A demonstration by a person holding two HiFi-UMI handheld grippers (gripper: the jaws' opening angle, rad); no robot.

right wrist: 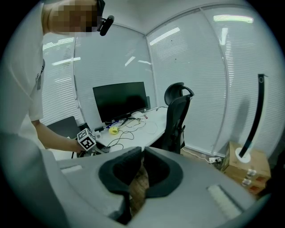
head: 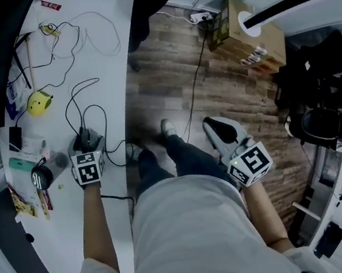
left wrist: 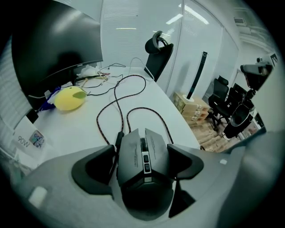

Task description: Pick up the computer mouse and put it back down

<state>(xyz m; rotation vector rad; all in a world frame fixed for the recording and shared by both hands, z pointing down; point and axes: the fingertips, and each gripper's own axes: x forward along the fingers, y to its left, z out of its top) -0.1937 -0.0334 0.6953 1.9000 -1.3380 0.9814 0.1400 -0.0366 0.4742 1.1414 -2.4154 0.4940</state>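
A dark grey computer mouse [left wrist: 143,156] lies flat on a white counter [left wrist: 80,129], near its edge, directly between the fingers [left wrist: 94,171] of the left gripper [head: 88,144]. The fingers stand wide apart. The left one is clear of the mouse with a gap between; the right one sits just beside the mouse's flank, and whether it touches cannot be told. The mouse is not gripped. Its long axis runs along the line the gripper looks down. The rounded back faces the gripper, and the buttons and wheel point away, up the length of the counter. A braided cable [left wrist: 115,94] leaves the mouse's front and loops across the counter toward a yellow lemon-shaped object [left wrist: 69,98] and a dark monitor [left wrist: 53,44]. A black office chair [left wrist: 158,58] stands at the counter's far end. The right gripper [right wrist: 142,171] is held out over the wooden floor [head: 167,69], well apart from the counter. Its fingers are drawn together to a thin slit, with nothing between them.
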